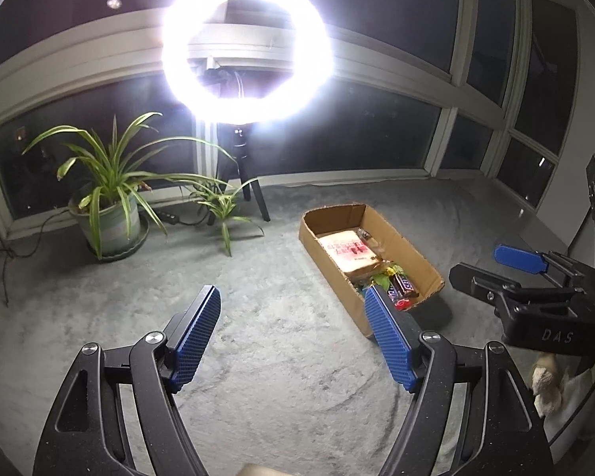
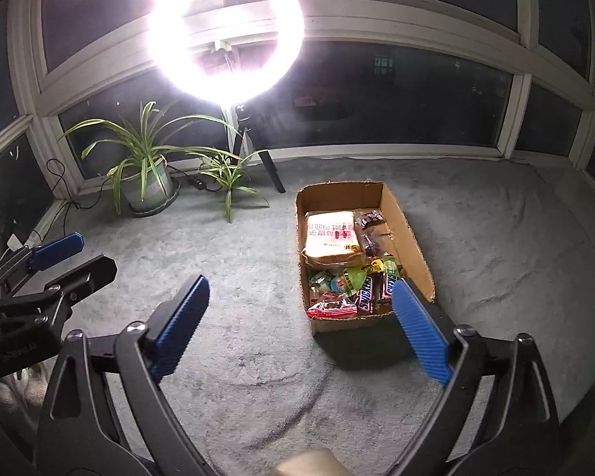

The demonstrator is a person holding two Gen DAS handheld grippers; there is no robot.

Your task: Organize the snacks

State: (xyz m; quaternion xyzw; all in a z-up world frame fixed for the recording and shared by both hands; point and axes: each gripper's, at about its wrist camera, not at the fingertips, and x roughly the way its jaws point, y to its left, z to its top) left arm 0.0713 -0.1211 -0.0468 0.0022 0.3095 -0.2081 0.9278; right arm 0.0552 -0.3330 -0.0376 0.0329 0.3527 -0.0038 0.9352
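An open cardboard box (image 2: 410, 234) lies on the grey carpet, also seen as the box (image 1: 408, 246) in the left wrist view. Inside it lie a wrapped bread loaf (image 2: 329, 238), dark packets (image 2: 371, 222) and several candy bars and sweets (image 2: 357, 287). My right gripper (image 2: 301, 297) is open with nothing between its blue pads, hovering just short of the box's near end. My left gripper (image 1: 293, 305) is open and empty too, to the left of the box. Each gripper shows in the other's view: the right gripper (image 1: 515, 273), the left gripper (image 2: 55, 261).
A bright ring light (image 2: 226, 39) on a tripod (image 2: 258, 150) stands by the dark windows. A potted plant (image 2: 146, 178) and a smaller plant (image 2: 228, 176) sit to its left with cables and a power strip (image 2: 196, 182). Grey carpet (image 2: 496, 258) spreads around the box.
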